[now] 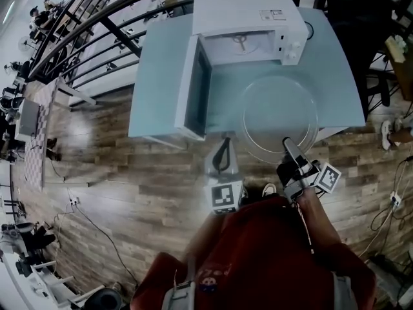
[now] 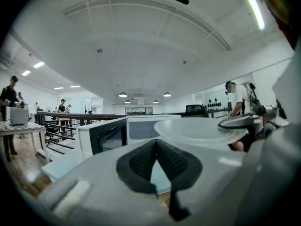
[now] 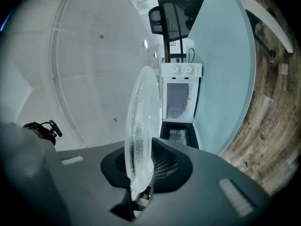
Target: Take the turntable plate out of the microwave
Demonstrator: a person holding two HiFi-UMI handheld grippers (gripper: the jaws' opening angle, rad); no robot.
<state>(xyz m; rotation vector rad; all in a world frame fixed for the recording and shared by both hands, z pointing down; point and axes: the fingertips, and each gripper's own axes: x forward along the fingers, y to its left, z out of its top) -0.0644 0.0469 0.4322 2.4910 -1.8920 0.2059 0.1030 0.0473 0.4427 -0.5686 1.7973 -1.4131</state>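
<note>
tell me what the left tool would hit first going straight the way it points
Probably the microwave: the left tool points across the table at its open front, left of the glass plate. Depth is unclear.

I see a pale blue table (image 1: 158, 76) on a brown wooden floor (image 1: 129, 192). A black railing (image 1: 77, 31) runs beside it. A black chair (image 1: 355, 11) stands at the far side.

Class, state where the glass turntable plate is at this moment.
In the head view, the turntable plate hangs in front of the open microwave, above the near right edge of the table, its near rim clamped in the right tongs.
</note>
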